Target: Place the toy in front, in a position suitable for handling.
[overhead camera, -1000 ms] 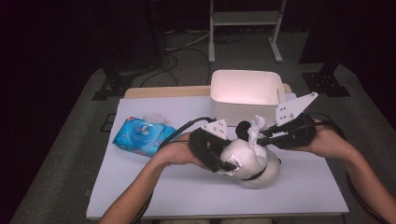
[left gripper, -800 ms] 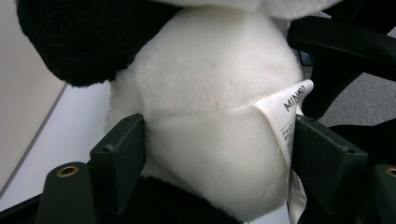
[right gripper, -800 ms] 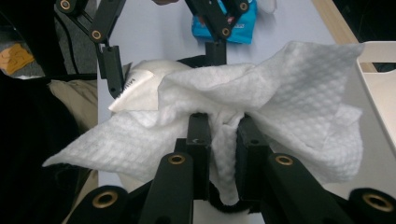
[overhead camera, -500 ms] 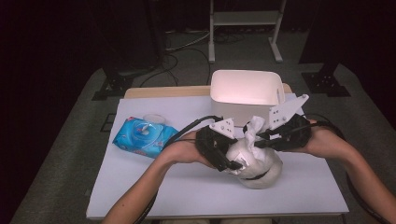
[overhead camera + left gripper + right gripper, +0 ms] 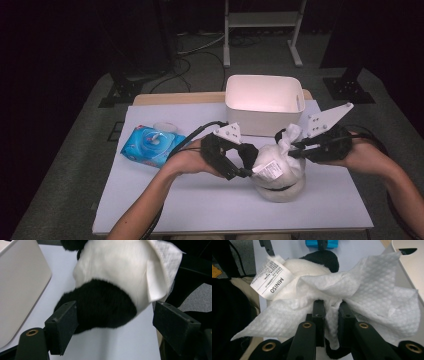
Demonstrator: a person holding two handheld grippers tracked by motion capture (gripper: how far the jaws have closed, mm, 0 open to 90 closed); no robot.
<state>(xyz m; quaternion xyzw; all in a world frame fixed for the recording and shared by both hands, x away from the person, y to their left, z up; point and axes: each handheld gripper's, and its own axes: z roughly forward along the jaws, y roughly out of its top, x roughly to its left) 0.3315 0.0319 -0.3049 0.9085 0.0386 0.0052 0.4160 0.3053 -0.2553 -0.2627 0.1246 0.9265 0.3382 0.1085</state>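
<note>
**Wiping a plush panda with a tissue**

My right hand-held gripper (image 5: 329,312) pinches a white embossed paper tissue (image 5: 362,295) against the black-and-white plush panda toy (image 5: 277,167), which sits on the white counter (image 5: 200,200) just in front of a white plastic bin (image 5: 264,102). My left hand-held gripper (image 5: 125,322) stands wide around the panda's black patch, pads not pressing.

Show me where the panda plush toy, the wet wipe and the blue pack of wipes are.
panda plush toy (image 5: 105,305): left gripper view, on its black fur patch.
wet wipe (image 5: 372,287): right gripper view, on the dimpled sheet above the jaws.
blue pack of wipes (image 5: 150,145): high view, on its top face.
</note>
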